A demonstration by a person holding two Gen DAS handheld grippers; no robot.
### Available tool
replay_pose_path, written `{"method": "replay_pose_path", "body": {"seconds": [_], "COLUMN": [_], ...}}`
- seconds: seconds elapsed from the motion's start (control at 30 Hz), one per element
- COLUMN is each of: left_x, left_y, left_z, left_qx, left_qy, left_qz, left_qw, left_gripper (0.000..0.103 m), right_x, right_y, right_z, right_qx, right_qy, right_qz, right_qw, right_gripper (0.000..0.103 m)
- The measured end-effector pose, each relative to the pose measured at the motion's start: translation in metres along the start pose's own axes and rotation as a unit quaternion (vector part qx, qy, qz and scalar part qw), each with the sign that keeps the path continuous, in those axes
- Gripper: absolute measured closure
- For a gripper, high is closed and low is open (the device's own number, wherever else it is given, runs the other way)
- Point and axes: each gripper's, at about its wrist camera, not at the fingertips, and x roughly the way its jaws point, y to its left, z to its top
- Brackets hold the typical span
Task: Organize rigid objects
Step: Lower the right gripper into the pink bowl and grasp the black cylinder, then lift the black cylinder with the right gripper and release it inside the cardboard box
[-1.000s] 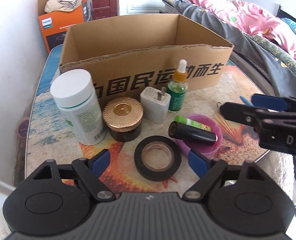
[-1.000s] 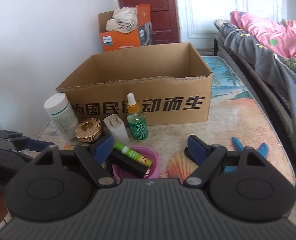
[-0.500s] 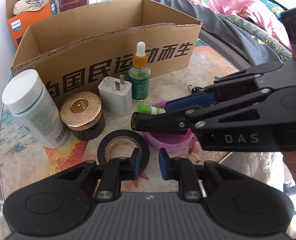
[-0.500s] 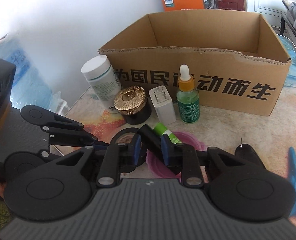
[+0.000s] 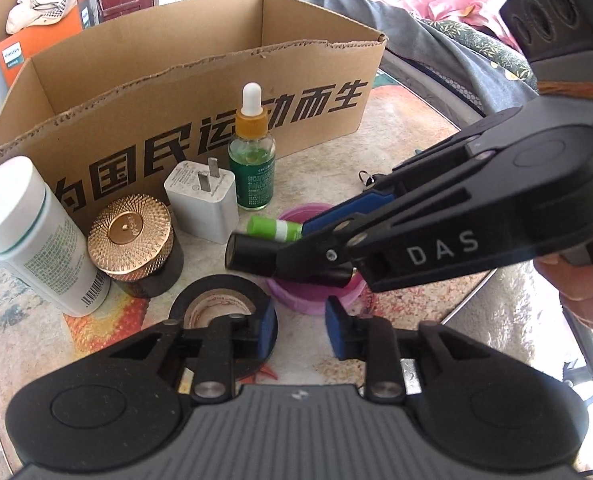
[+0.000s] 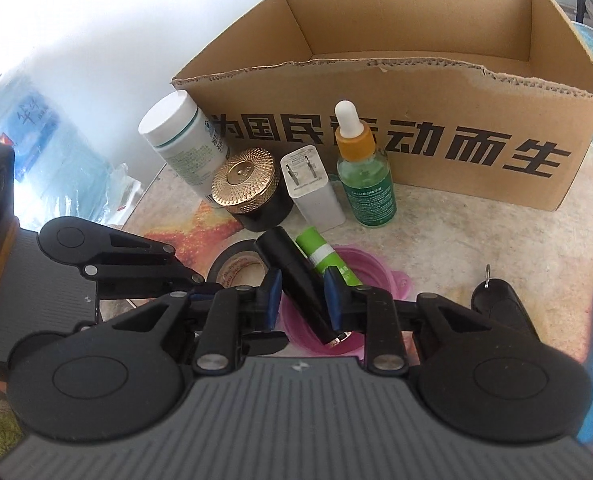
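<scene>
Since a second ago, both grippers have come down toward the bench point(image 5: 408, 152) and narrowed from wide apart. Right gripper point(image 6: 302, 296) jaws have just crept slightly wider, yet their blue pads press both sides of the black cylinder point(image 6: 292, 272), a matte black tube lying tilted across the pink bowl point(image 6: 372, 276) beside a green-and-white tube point(image 6: 320, 252). That cylinder runs from between the jaws toward 11 o'clock. Left gripper point(image 5: 300, 330) jaws have just been opening after nearly meeting; they stand slightly apart with nothing between them, the black tape roll point(image 5: 216, 292) under the left pad, at 10 o'clock. Behind stand a dropper bottle point(image 5: 252, 160), charger plug point(image 5: 202, 200), gold-lidded jar point(image 5: 132, 240), white bottle point(image 5: 32, 232) and cardboard box point(image 5: 176, 92).
</scene>
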Motion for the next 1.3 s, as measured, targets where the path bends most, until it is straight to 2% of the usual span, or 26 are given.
{"method": "replay_pose_path", "body": {"seconds": [0.17,0.3,0.53,0.97,1.13,1.3], "left_x": [-0.004,-0.001,0.005,-0.008,-0.027,-0.06], "left_y": [-0.001,-0.004,-0.01,-0.01,-0.01,0.001], "left_z": [0.003,0.007,0.011,0.011,0.012,0.022], "left_qx": [0.005,0.006,0.012,0.019,0.023,0.016], "left_qy": [-0.01,-0.011,-0.019,-0.05,-0.077,-0.114], "left_qz": [-0.002,-0.002,0.008,0.011,0.016,0.021], "left_qw": [0.9999,0.9999,0.9997,0.9985,0.9966,0.9931], "left_gripper": [0.058,0.058,0.061,0.063,0.063,0.063], "right_x": [0.004,0.008,0.016,-0.004,-0.022,-0.044], "right_y": [0.002,-0.004,-0.014,-0.011,0.005,0.033], "right_z": [0.001,-0.001,-0.007,-0.017,-0.013,0.009], "right_qx": [0.011,0.044,0.099,0.135,0.122,0.092], "right_qy": [0.016,0.029,0.026,-0.037,-0.061,-0.094], "right_qz": [-0.005,0.013,0.027,0.029,0.02,0.011], "right_qw": [1.0,0.999,0.994,0.99,0.99,0.991], "right_gripper": [0.08,0.08,0.081,0.082,0.082,0.082]}}
